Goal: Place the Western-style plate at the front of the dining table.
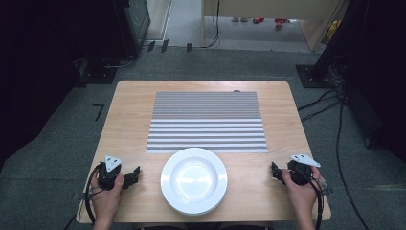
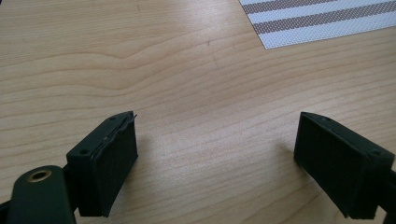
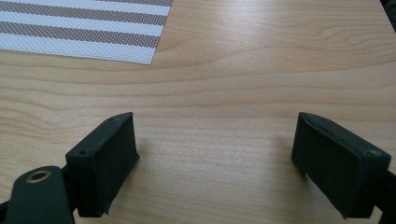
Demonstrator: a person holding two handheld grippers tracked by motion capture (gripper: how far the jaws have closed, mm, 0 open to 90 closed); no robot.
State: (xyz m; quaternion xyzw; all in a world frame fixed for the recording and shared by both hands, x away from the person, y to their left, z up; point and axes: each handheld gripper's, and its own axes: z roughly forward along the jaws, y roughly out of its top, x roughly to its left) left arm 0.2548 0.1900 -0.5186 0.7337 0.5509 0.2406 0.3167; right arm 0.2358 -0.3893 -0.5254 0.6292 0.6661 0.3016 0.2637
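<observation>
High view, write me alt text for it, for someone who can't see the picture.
A white plate sits empty at the near edge of a wooden table, just in front of a striped placemat. The person's left hand-held gripper and right hand-held gripper rest on the table either side of the plate, jaws open and holding nothing.

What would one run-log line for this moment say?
left gripper: open, empty | right gripper: open, empty | white plate: between them, untouched | striped mat: behind plate
</observation>
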